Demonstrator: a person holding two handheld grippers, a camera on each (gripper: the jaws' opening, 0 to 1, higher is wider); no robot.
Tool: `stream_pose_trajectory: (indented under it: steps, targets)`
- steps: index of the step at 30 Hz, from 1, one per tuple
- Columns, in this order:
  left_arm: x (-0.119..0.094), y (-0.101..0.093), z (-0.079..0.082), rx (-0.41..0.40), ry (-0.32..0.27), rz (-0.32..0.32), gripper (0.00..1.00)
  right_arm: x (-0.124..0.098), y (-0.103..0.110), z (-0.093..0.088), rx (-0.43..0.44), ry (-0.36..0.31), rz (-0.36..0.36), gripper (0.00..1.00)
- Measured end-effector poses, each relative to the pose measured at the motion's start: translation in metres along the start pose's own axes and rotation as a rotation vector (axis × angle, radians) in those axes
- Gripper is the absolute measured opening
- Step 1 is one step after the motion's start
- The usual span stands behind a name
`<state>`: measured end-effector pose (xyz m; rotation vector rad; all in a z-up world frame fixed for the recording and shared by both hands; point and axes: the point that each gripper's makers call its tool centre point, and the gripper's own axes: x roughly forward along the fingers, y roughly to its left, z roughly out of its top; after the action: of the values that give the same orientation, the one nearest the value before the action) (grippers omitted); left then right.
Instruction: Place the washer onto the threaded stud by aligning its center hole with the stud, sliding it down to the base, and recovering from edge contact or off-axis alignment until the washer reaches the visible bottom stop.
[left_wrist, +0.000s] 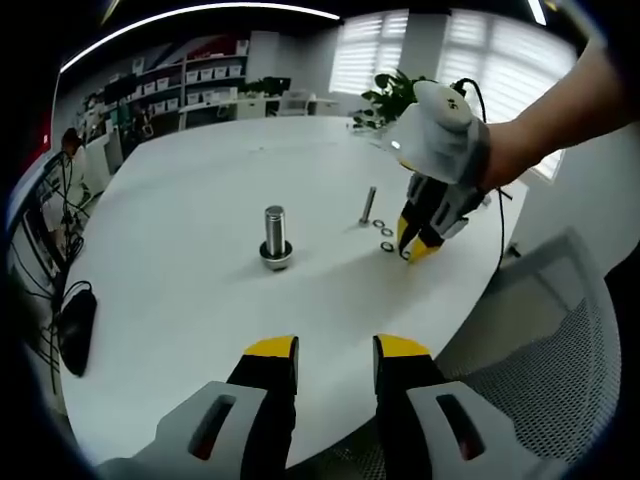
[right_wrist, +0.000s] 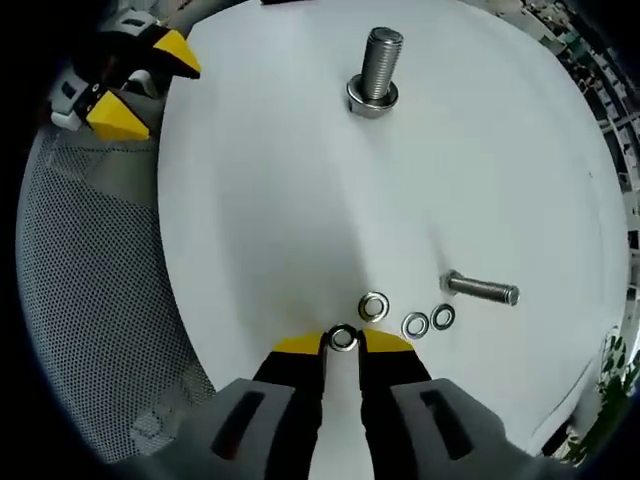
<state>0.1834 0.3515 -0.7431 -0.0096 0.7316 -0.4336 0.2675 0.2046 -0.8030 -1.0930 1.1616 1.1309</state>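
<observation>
A large threaded stud stands upright in its nut base near the middle of the white table. Three loose washers lie in a small cluster to its right. My right gripper is down at the table with its yellow tips closed on a further washer lying flat between them. Near the table's front edge, my left gripper hangs open and holds nothing, well short of the stud.
A smaller bolt stands just beyond the washers. A grey mesh chair sits against the table's near edge. A black object lies at the table's left rim. The person's arm reaches in from the right.
</observation>
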Motion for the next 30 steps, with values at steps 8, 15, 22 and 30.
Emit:
stream_pose_trajectory:
  steps: [8, 15, 22, 30]
  targets:
    - [-0.001, 0.001, 0.0, -0.008, -0.004, 0.004, 0.28, -0.001, 0.0, 0.0, 0.049, -0.067, -0.015, 0.13]
    - [-0.001, 0.002, 0.0, -0.011, -0.006, 0.006, 0.28, -0.002, 0.0, 0.001, 0.086, -0.091, 0.007, 0.13]
    - [-0.001, 0.002, 0.001, -0.01, -0.008, 0.009, 0.28, -0.01, -0.003, 0.005, 0.138, -0.127, 0.013, 0.13]
    - [-0.001, 0.003, 0.001, -0.01, -0.009, 0.011, 0.28, -0.026, -0.015, 0.005, 0.142, -0.143, -0.002, 0.13]
